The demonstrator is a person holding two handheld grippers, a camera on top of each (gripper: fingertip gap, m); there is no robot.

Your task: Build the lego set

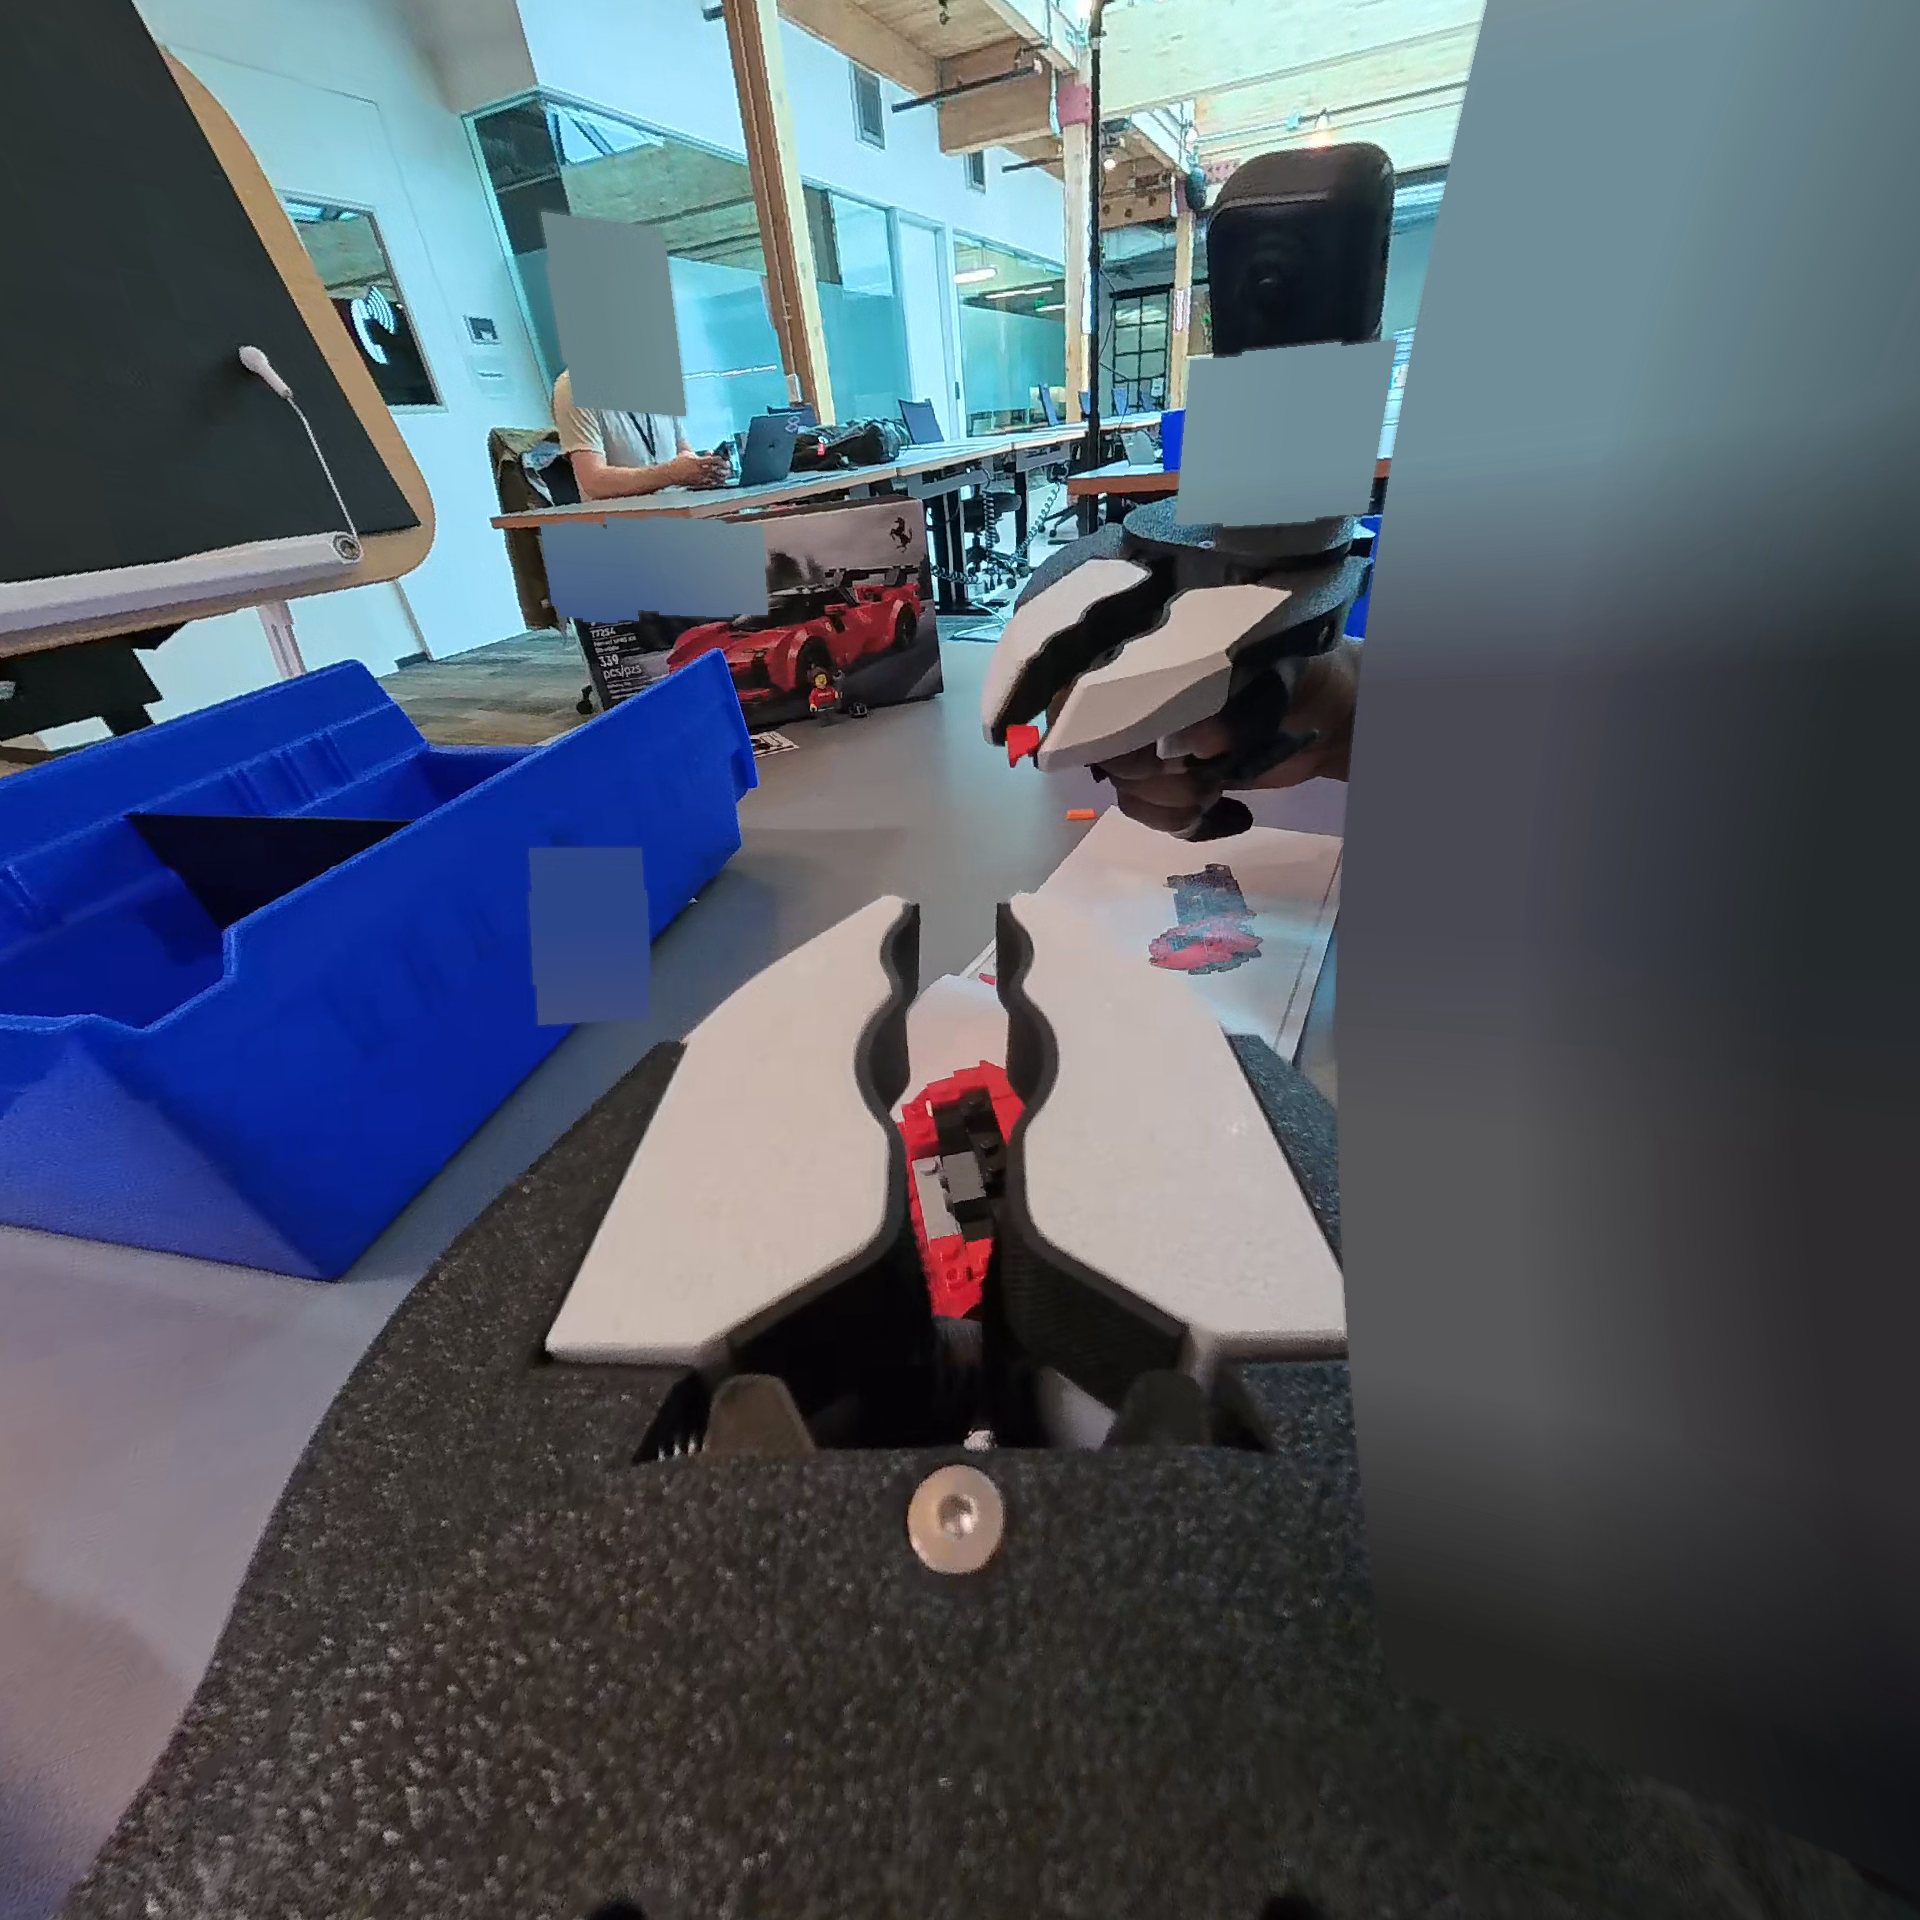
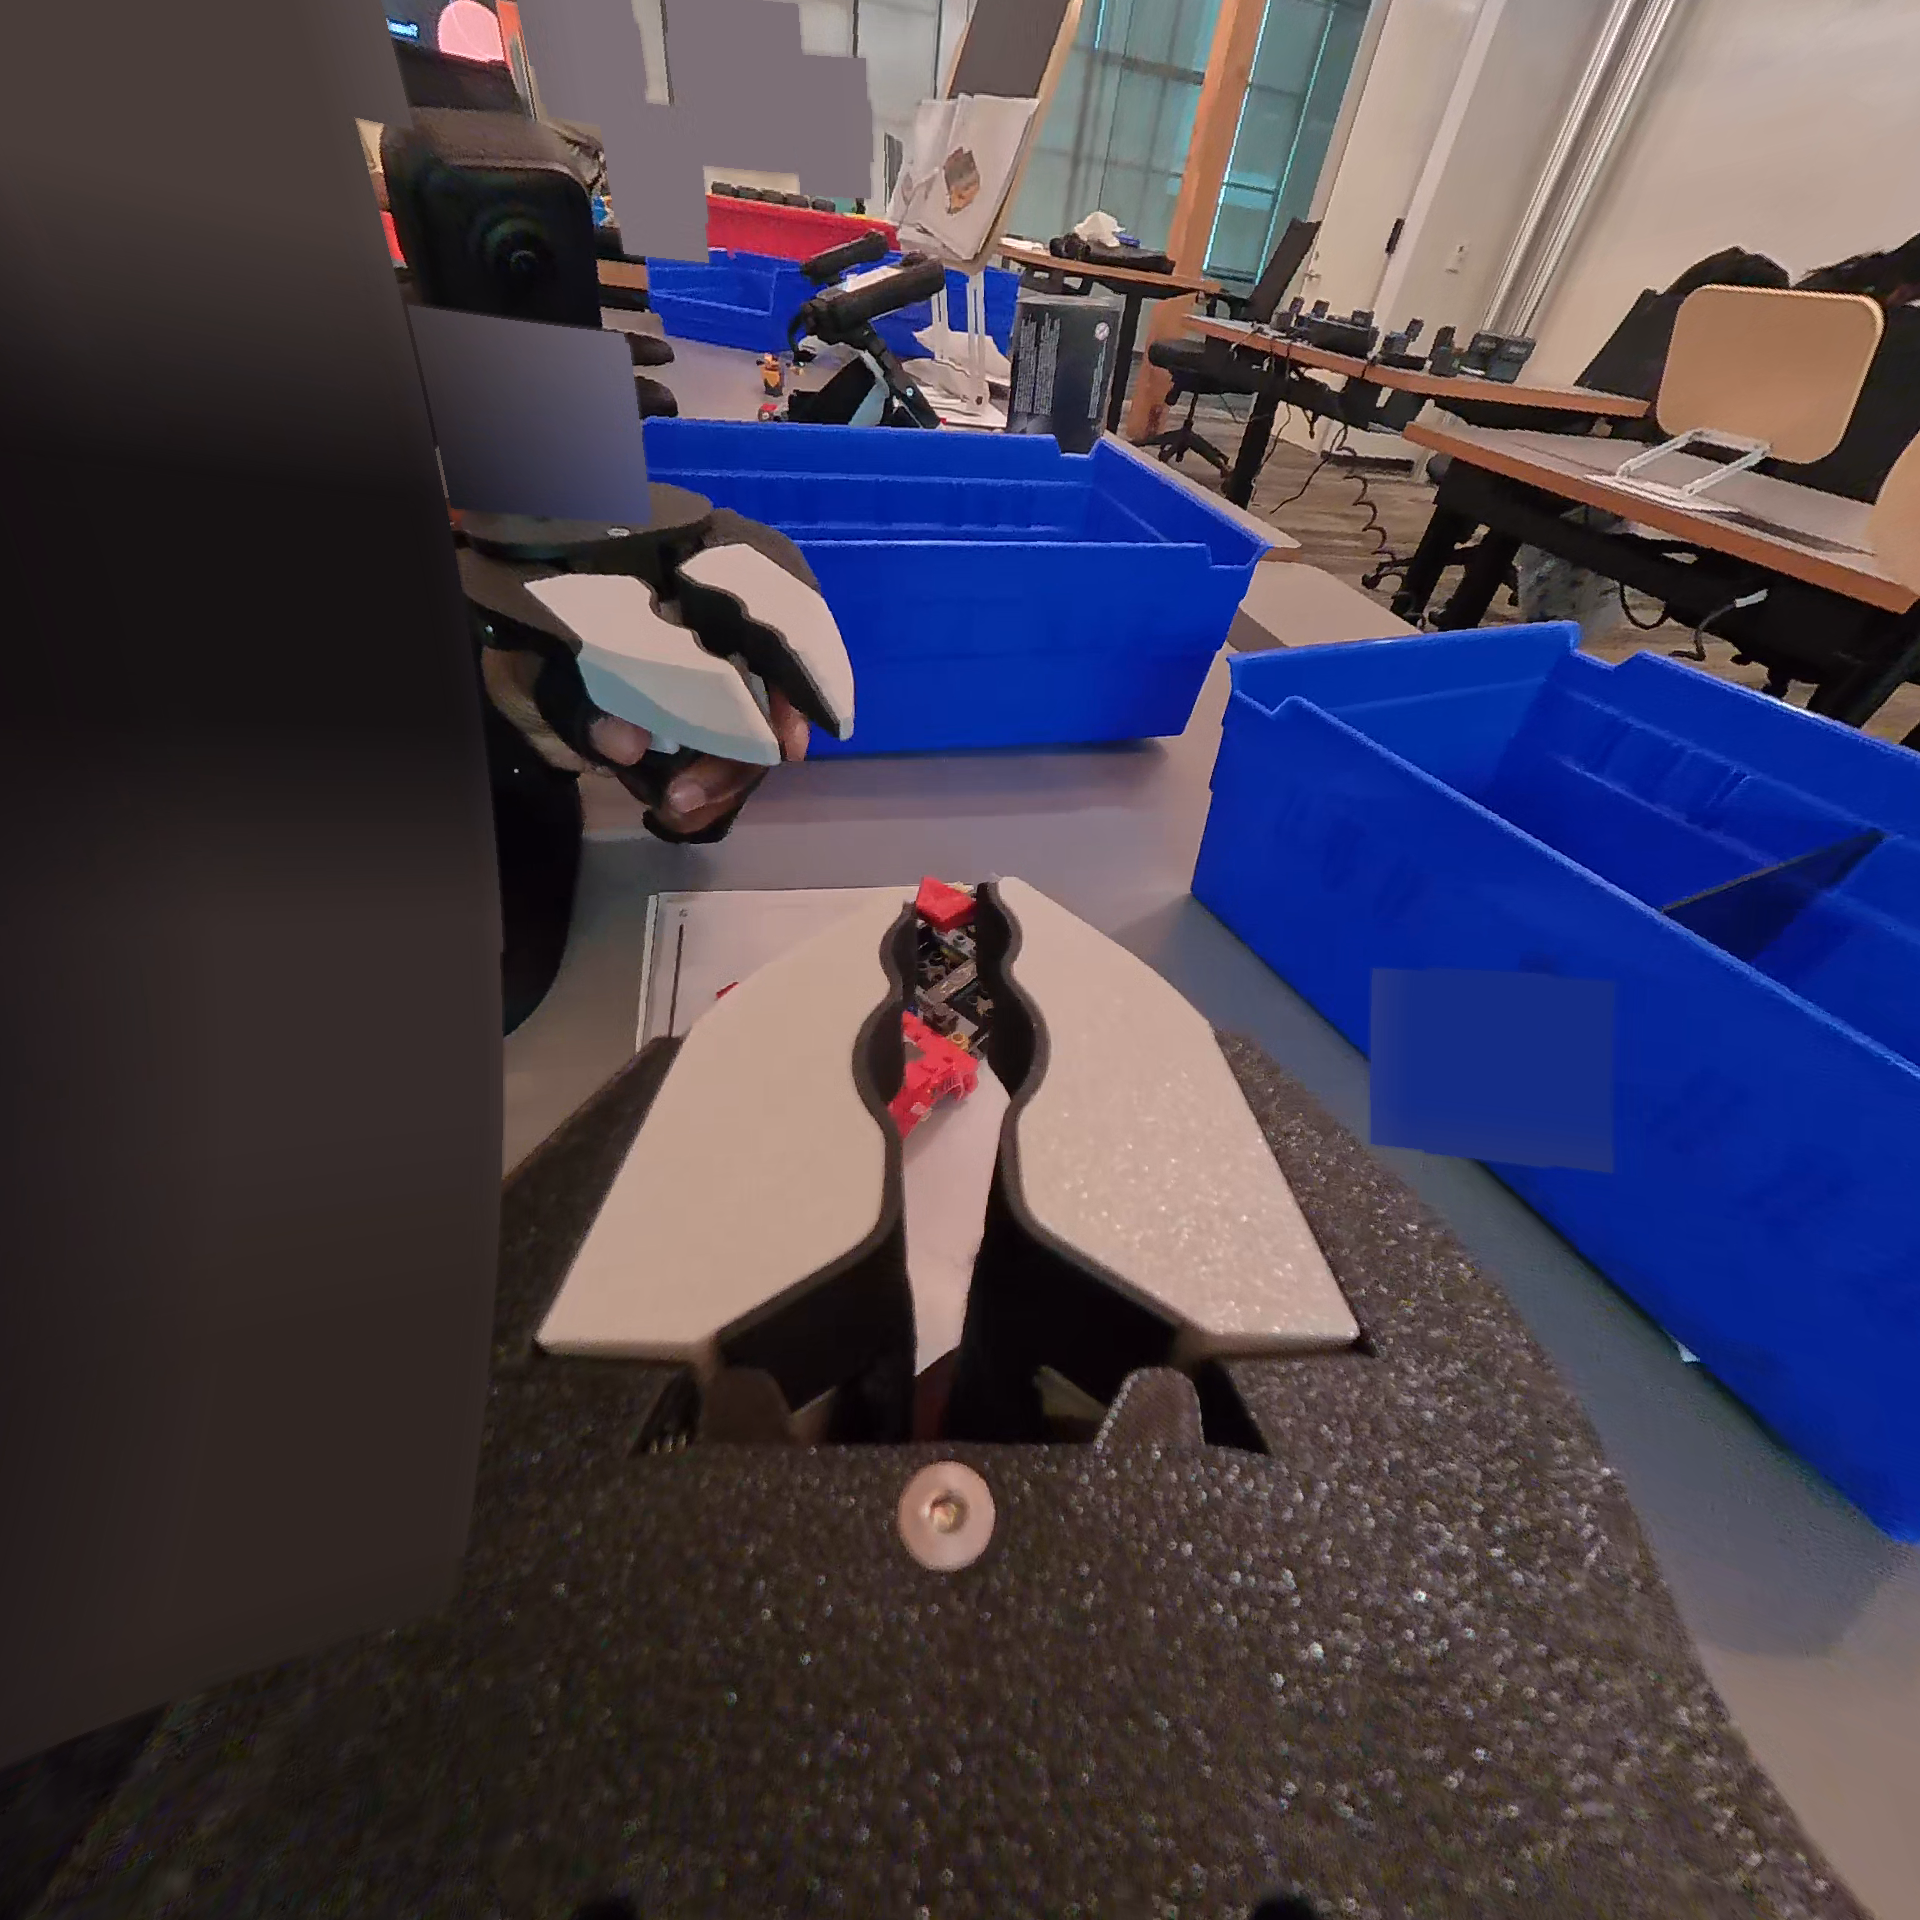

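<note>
A partly built red and black lego car lies on the white instruction booklet and shows through the gap between my left fingers. My left gripper hovers over it, its jaws a little apart with nothing held. My right gripper is shut on a small red piece at its tips, just above the car. The right gripper with the red piece also shows in the left wrist view, raised above the table. The left gripper shows empty in the right wrist view.
A blue bin stands to the left, with more blue bins behind and to the right. The lego box stands at the far table edge with a minifigure beside it. A small orange piece lies loose on the table. A person sits at a far desk. My hands' fingertips stand some 7 cm from each other.
</note>
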